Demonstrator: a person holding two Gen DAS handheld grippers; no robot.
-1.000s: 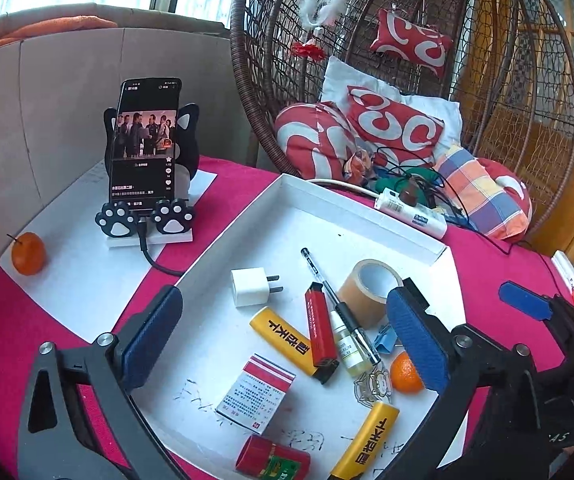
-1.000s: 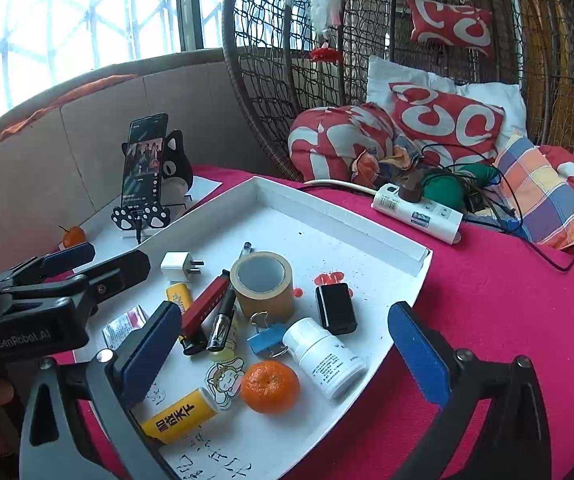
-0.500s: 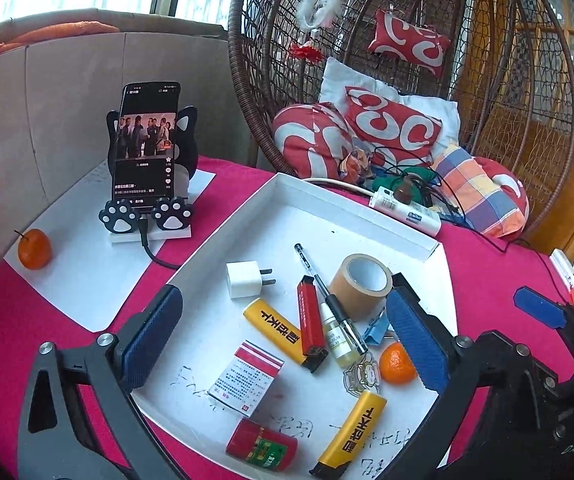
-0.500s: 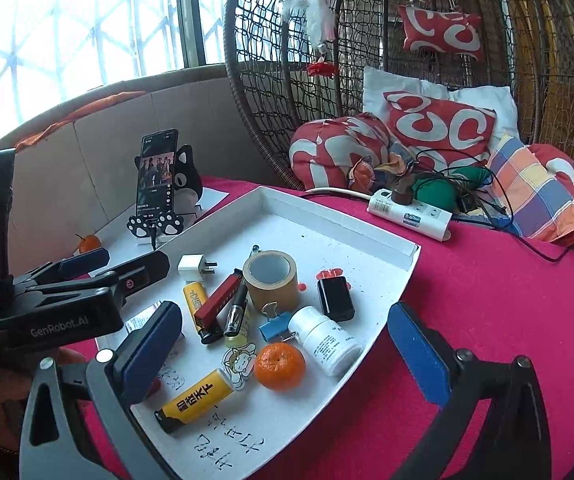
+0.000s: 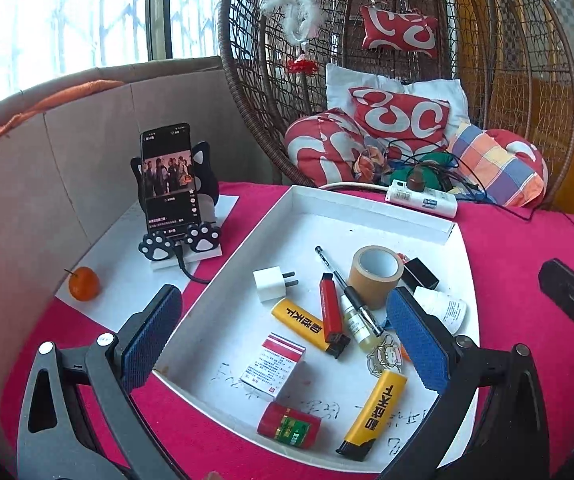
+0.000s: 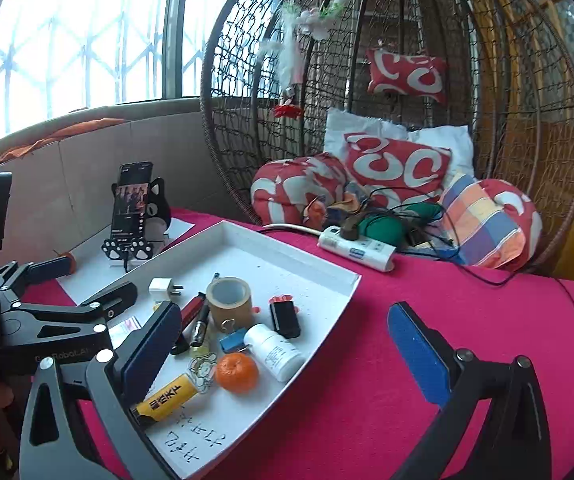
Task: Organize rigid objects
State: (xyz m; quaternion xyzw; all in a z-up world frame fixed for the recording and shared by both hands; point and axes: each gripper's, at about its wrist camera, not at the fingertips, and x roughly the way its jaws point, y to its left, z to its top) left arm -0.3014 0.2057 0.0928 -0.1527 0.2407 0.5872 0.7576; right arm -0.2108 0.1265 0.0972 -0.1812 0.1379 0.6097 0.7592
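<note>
While both grippers hang spread and empty, the clutter sits in a white tray on the red cloth.

Left wrist view: the left gripper has its fingers wide apart above the tray's near end, over a red-and-white box; a tape roll stands far right, a charger plug left of it. Right wrist view: the right gripper is likewise spread, a tangerine touching, I think, a white bottle; the far half of the tray is bare.
</note>
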